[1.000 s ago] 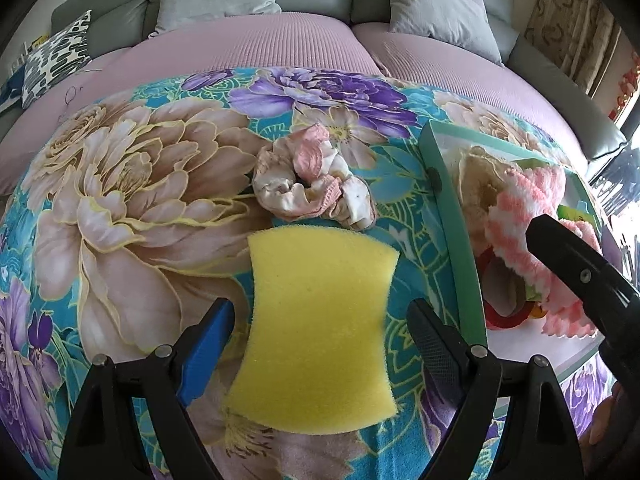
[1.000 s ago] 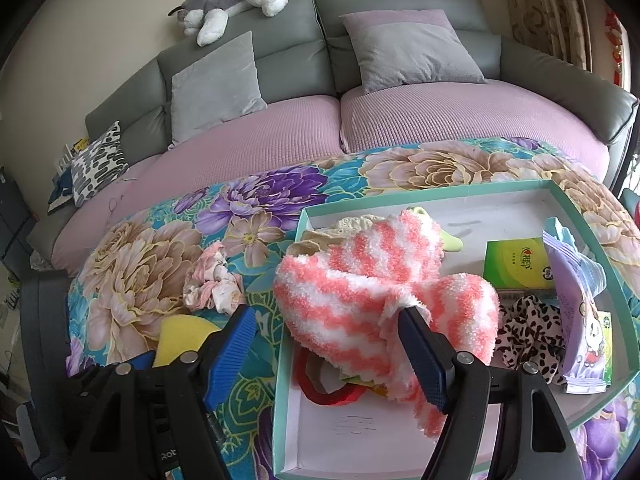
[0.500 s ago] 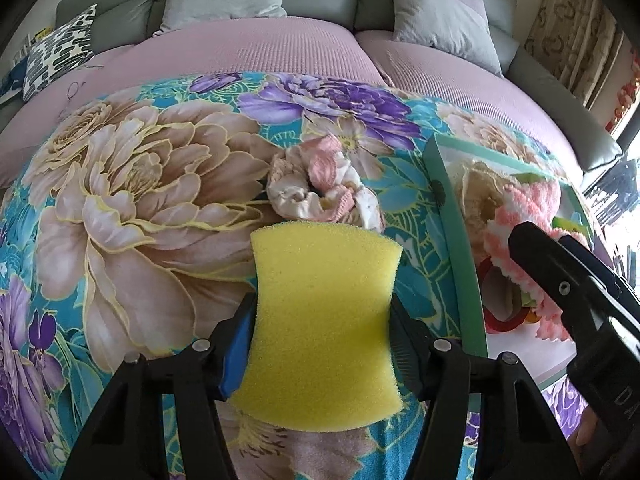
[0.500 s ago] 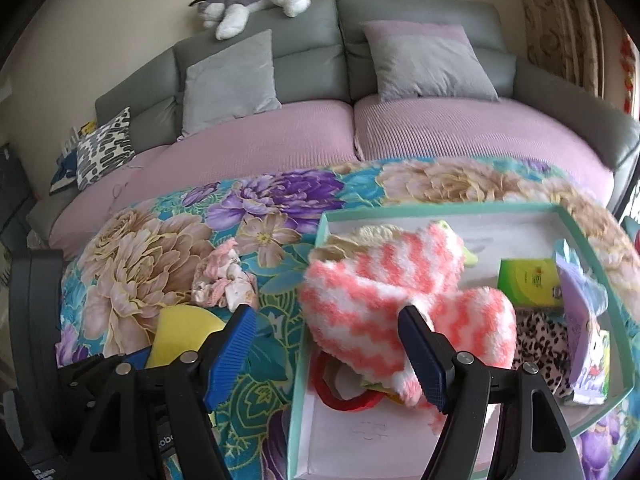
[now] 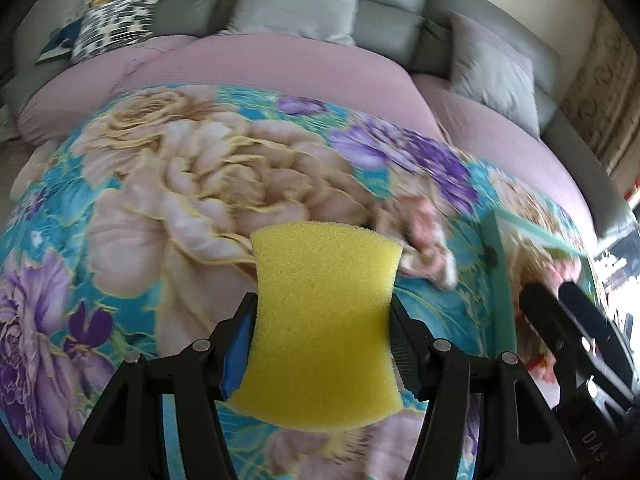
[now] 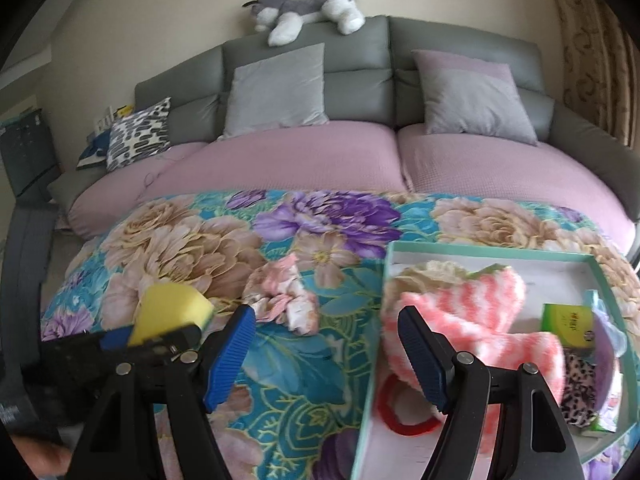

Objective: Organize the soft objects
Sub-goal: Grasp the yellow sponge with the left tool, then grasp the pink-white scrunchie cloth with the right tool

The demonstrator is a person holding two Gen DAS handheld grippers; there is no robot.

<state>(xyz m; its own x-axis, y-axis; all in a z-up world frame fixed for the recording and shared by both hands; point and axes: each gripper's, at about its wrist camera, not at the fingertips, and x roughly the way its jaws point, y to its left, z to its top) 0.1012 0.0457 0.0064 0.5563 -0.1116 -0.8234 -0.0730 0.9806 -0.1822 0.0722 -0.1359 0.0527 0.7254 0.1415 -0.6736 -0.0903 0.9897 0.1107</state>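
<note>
My left gripper (image 5: 322, 332) is shut on a yellow sponge (image 5: 324, 324) and holds it above the floral blanket (image 5: 160, 208); it also shows in the right wrist view (image 6: 172, 312). A pink and white scrunchie (image 6: 282, 296) lies on the blanket just beyond the sponge (image 5: 424, 248). My right gripper (image 6: 326, 352) is open and empty, over the left rim of a teal-rimmed tray (image 6: 384, 280). The tray holds pink and white striped fuzzy socks (image 6: 472, 320), a leopard-print scrunchie (image 6: 580, 392) and a red ring (image 6: 404, 416).
The tray also holds a green box (image 6: 568, 324) and a lilac pouch (image 6: 604, 344). Behind the blanket is a pink and grey sofa (image 6: 320, 160) with cushions and a plush dog (image 6: 308, 8) on its back.
My left gripper has closed on the yellow sponge and lifted it off the blanket, swinging left. My right gripper has shifted left toward the tray's left rim and stays open.
</note>
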